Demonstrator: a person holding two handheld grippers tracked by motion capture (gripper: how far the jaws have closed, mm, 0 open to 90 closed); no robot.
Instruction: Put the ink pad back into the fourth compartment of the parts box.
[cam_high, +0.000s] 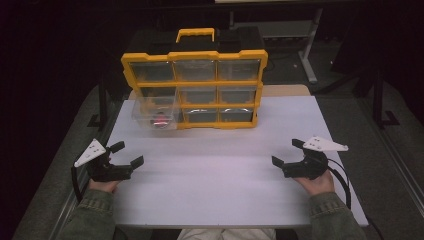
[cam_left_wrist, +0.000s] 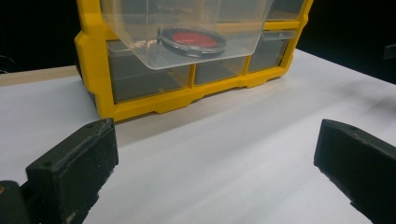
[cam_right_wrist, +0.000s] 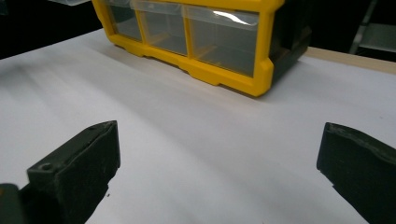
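Observation:
A yellow organiser (cam_high: 194, 88) with clear drawers stands at the back of the white table (cam_high: 215, 180). Its middle-left drawer (cam_high: 156, 114) is pulled out and holds a round red disc with a dark rim (cam_high: 161, 121). Seen from the left gripper view, the same drawer (cam_left_wrist: 187, 32) juts out with the disc (cam_left_wrist: 192, 40) inside. My left gripper (cam_high: 126, 154) rests open at the table's left edge, nothing between its jaws. At the right, my right gripper (cam_high: 285, 152) is open too and holds nothing. The organiser's right corner (cam_right_wrist: 219, 42) lies ahead in the right gripper view.
A yellow carry handle (cam_high: 195, 34) tops the organiser. Behind the table stand a dark floor and a grey metal frame leg (cam_high: 307, 50). A wooden strip (cam_high: 285, 90) runs along the table's far edge. White surface lies between the two grippers.

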